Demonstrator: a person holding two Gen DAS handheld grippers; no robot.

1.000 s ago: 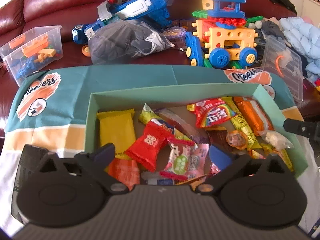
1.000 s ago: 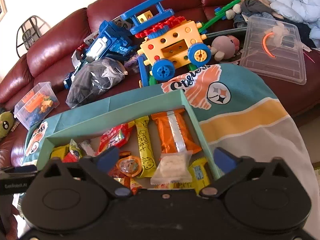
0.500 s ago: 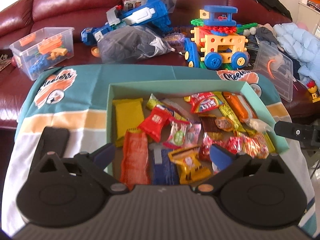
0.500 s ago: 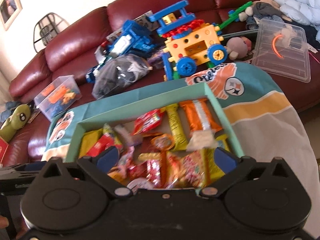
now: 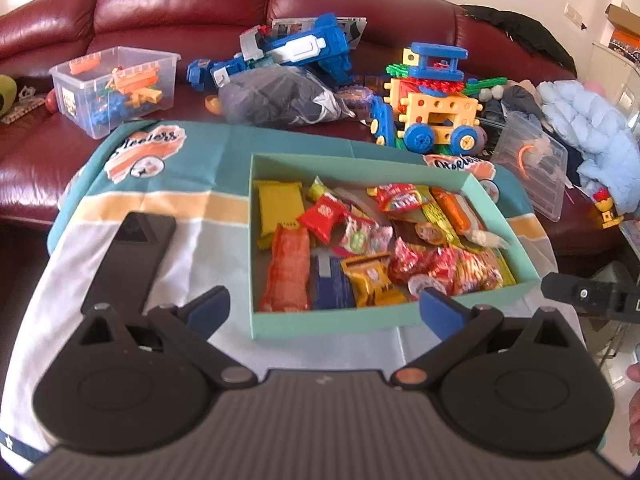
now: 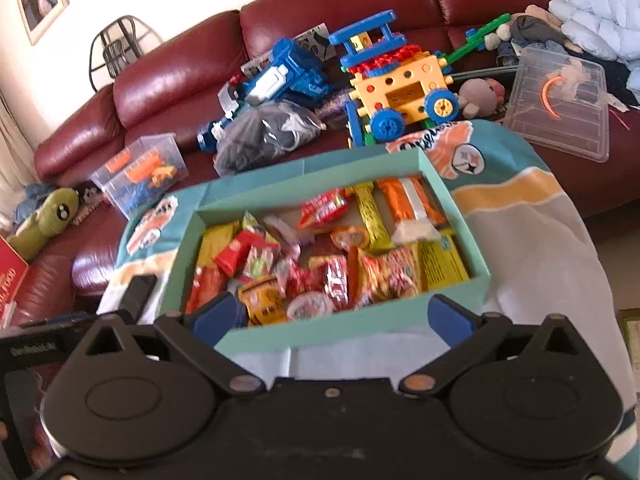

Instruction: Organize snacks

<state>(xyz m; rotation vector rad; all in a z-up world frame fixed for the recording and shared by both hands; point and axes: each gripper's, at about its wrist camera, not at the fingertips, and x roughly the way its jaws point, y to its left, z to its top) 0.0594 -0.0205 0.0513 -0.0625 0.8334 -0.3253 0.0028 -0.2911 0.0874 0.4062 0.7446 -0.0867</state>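
A mint-green box (image 5: 328, 326) (image 6: 264, 332) sits on a teal, yellow and white cloth (image 5: 160, 200) (image 6: 532, 216), filled with several wrapped snacks: a yellow bar (image 5: 279, 207), a red packet (image 5: 325, 216), an orange wrapper (image 5: 290, 268) and an orange bar (image 6: 408, 202). My left gripper (image 5: 324, 312) is open and held back just short of the box's near wall, with nothing between its fingers. My right gripper (image 6: 334, 316) is also open and empty at the near wall. The right gripper's body (image 5: 588, 296) shows at the right edge of the left wrist view.
A black phone-like slab (image 5: 128, 260) lies on the cloth left of the box. Behind it a dark red sofa (image 5: 172, 0) holds toy vehicles (image 5: 432, 108), a clear bin of toys (image 5: 116, 88), a dark bag (image 5: 280, 98), a clear lid (image 6: 560, 100) and pale blue fabric (image 5: 592, 136).
Both grippers have pulled back from over the box, so the whole box and its near wall now show. Both stay open and empty.
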